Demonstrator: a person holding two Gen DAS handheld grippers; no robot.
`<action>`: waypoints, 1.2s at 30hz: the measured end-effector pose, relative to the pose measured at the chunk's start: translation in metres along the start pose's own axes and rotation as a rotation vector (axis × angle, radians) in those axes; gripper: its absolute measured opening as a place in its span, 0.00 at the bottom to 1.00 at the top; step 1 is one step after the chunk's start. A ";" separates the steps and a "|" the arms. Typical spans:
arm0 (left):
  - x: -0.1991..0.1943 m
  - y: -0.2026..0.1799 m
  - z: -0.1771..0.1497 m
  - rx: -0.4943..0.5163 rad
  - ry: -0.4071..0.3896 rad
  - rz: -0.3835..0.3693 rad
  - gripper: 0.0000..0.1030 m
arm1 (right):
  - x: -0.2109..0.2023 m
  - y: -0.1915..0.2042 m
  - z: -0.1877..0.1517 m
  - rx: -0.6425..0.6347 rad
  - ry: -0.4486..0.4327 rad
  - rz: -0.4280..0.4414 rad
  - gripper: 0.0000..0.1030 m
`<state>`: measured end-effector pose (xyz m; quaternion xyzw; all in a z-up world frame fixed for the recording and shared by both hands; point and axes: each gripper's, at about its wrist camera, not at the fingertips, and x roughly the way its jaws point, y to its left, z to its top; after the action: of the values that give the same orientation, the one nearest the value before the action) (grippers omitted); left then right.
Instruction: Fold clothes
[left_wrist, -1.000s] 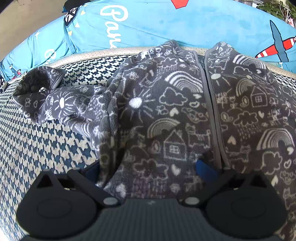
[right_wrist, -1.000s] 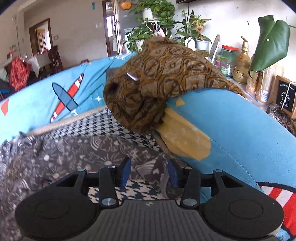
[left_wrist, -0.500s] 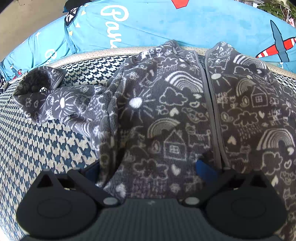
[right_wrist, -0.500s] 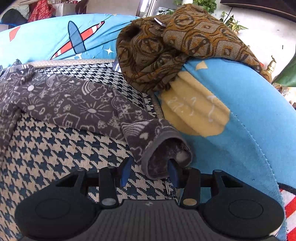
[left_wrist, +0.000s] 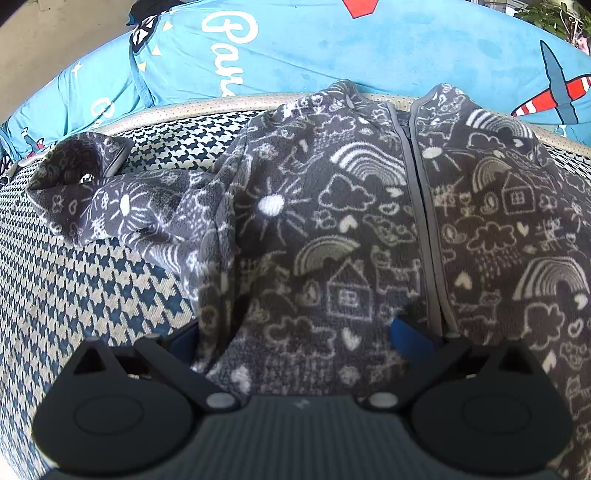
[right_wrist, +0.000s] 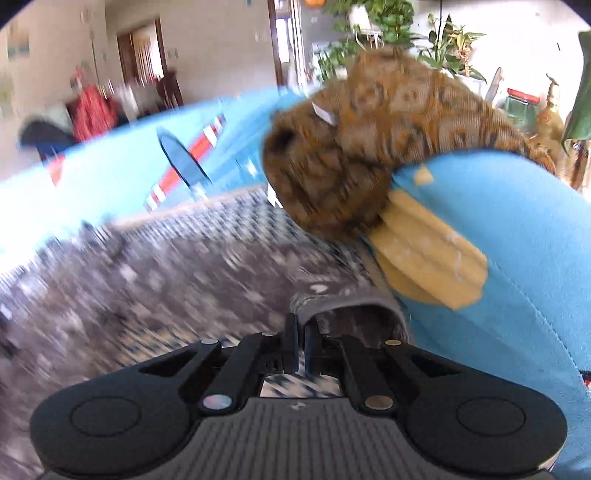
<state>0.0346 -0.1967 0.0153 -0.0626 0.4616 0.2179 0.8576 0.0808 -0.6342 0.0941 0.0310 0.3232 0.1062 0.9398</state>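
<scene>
My right gripper (right_wrist: 301, 341) had its jaws pressed all but together, and they had just been closing. Between the dark pads I could see the grey bound edge of the sleeve cuff (right_wrist: 347, 314), so the gripper was pinching the cuff's rim, with the open mouth of the cuff bulging out just to the right of the fingers. Much of that view was smeared by motion, and the rest of the sleeve ran away to the left as a grey blur over the houndstooth cushion (right_wrist: 236, 218).

Beyond the cuff, a brown patterned cloth (right_wrist: 388, 147) lay bunched on top of the blue cover (right_wrist: 517, 240), which carried a yellow patch just under the cloth. Potted plants (right_wrist: 373, 22) and a red-lidded jar (right_wrist: 521, 103) stood behind it.

My left gripper (left_wrist: 295, 339) was spread wide. The grey doodle-print jacket (left_wrist: 332, 240) lay between its two blue pads, with the hem bunched against the left one, but the pads were far apart and I saw no squeeze on the fabric. The right pad sat just beside the jacket's grey front binding.

The jacket itself lay spread on the cushion, front up, collar towards the blue backrest (left_wrist: 369, 48), which bore white lettering and a red striped aeroplane. Its other sleeve (left_wrist: 110, 199) stretched out to the left across the cushion, ending in an open cuff near the backrest.
</scene>
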 end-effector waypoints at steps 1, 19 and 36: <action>0.000 0.000 0.000 0.000 -0.001 0.000 1.00 | -0.009 0.003 0.006 0.040 -0.043 0.053 0.04; 0.000 -0.001 -0.002 -0.005 -0.012 0.008 1.00 | -0.088 -0.003 0.044 0.391 -0.434 -0.100 0.04; -0.001 0.002 -0.001 -0.010 -0.008 -0.004 1.00 | -0.034 0.008 0.028 0.198 -0.209 -0.527 0.17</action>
<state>0.0324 -0.1961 0.0159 -0.0672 0.4569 0.2187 0.8596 0.0702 -0.6333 0.1376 0.0483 0.2303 -0.1774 0.9556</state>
